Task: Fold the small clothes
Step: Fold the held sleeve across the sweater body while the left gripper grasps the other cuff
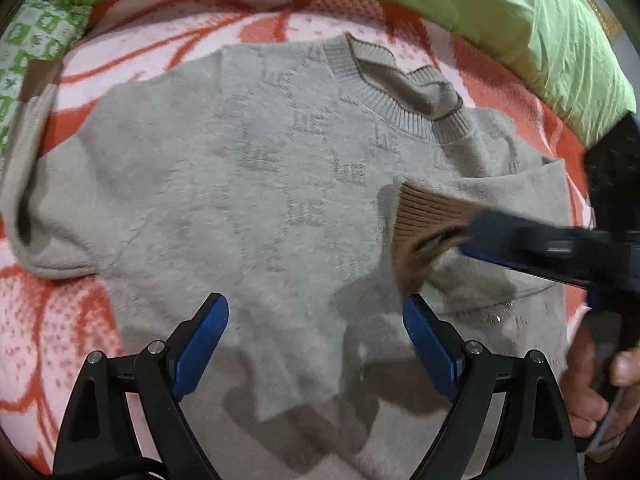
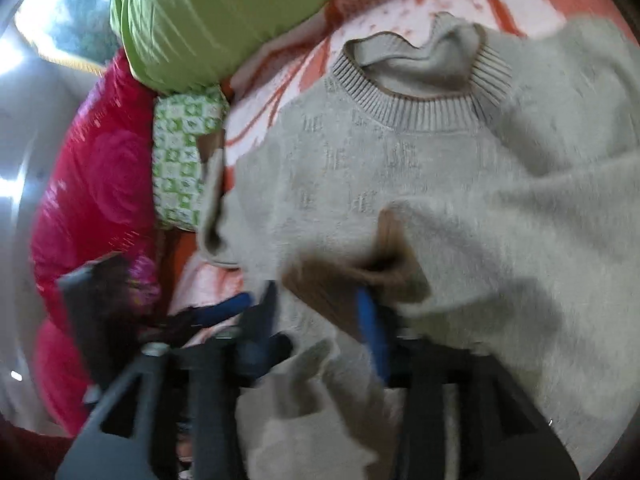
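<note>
left tongs nearest in the left wrist view, released, blue pads spread wide, hovering over the lower body of the grey sweater. nothing between the pads.

sweater lies front up on the orange and pink blanket, body mostly flat, ribbed collar toward the far side. faint woven motifs across the chest.

right tongs come in from the right of that view, clenched on the brown ribbed cuff of one sleeve; the cuff sits over the chest area of the sweater with the sleeve drawn across behind it. a hand shows at the lower right edge.

right wrist view is blurred. cuff bunched at the blue pad, grey sleeve trailing off to the right. the other sleeve's brown cuff lies out at the far left by the green patterned pillow.

beyond the collar, a plain green pillow runs along the far edge of the blanket. in the right wrist view a red floral quilt lies left of the patterned pillow.
</note>
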`<state>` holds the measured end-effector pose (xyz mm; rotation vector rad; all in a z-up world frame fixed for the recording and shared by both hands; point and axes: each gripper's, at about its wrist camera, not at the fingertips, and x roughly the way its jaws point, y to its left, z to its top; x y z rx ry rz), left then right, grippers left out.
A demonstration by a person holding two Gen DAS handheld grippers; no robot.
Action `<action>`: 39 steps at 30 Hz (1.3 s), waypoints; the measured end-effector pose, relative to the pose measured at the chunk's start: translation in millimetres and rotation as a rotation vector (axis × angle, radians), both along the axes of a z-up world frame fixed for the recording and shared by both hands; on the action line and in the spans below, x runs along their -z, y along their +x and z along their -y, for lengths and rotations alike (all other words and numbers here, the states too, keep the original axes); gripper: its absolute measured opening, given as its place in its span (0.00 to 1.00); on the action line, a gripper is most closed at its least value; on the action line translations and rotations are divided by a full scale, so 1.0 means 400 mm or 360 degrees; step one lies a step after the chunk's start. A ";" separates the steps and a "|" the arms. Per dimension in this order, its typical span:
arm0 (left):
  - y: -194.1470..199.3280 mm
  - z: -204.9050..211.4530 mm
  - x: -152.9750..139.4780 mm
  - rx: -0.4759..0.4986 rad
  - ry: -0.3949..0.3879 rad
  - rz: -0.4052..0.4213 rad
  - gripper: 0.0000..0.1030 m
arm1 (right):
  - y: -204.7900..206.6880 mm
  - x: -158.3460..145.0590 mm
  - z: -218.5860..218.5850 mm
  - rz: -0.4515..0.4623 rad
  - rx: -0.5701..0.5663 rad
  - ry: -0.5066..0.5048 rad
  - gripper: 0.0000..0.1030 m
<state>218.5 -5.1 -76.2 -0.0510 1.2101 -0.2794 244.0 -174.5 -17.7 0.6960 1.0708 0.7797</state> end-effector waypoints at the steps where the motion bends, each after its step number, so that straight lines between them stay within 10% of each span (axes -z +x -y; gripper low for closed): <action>1: 0.009 0.010 0.008 0.0007 0.0005 -0.0006 0.87 | -0.008 -0.010 0.034 0.0018 0.0033 0.0007 0.58; 9: 0.070 0.116 0.061 0.0075 0.0116 -0.0025 0.86 | -0.104 -0.053 0.281 0.0042 0.0439 0.0031 0.59; 11: 0.088 0.138 0.072 0.0091 0.0139 0.0017 0.66 | -0.122 -0.057 0.307 0.0047 0.0503 -0.0004 0.59; 14: 0.103 0.161 0.056 0.0123 0.0120 0.0070 0.06 | -0.153 -0.065 0.343 0.0051 0.0580 -0.0056 0.59; 22: 0.018 0.044 -0.217 0.0057 -0.0023 0.0428 0.05 | -0.234 -0.088 0.461 0.0090 0.0813 -0.0209 0.59; 39: 0.018 -0.101 -0.100 -0.0133 -0.0001 0.0224 0.05 | 0.018 0.043 0.409 -0.0015 0.0727 -0.0711 0.59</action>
